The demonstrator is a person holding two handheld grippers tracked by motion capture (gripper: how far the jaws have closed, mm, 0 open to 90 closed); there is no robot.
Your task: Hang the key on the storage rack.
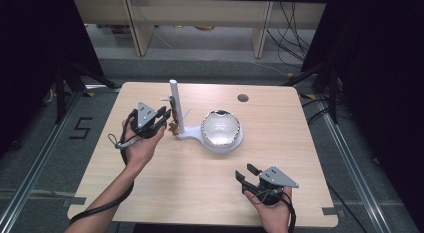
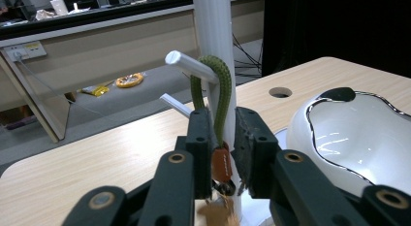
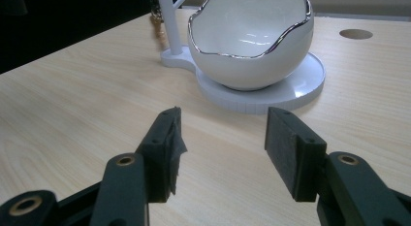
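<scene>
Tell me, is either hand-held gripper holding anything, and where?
Nothing seems gripped. The left hand-held gripper straddles the green cord above its orange tag, pads apparently not pressing; the cord hangs on a white peg. The right hand-held gripper is empty.

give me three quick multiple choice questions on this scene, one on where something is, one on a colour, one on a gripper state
1. Where does the green cord loop hang?
A. inside the bowl
B. over a peg of the white stand
C. flat on the table

2. What colour is the bowl inside?
A. white
B. red
C. black

3. How are the right gripper jaws?
A. shut on the bowl
B. shut on the cord
C. open with nothing between them

Answers:
1. B, the loop drapes over a peg on the white stand.
2. A, glossy white with a silvery rim.
3. C, bare table shows between the pads.
</scene>
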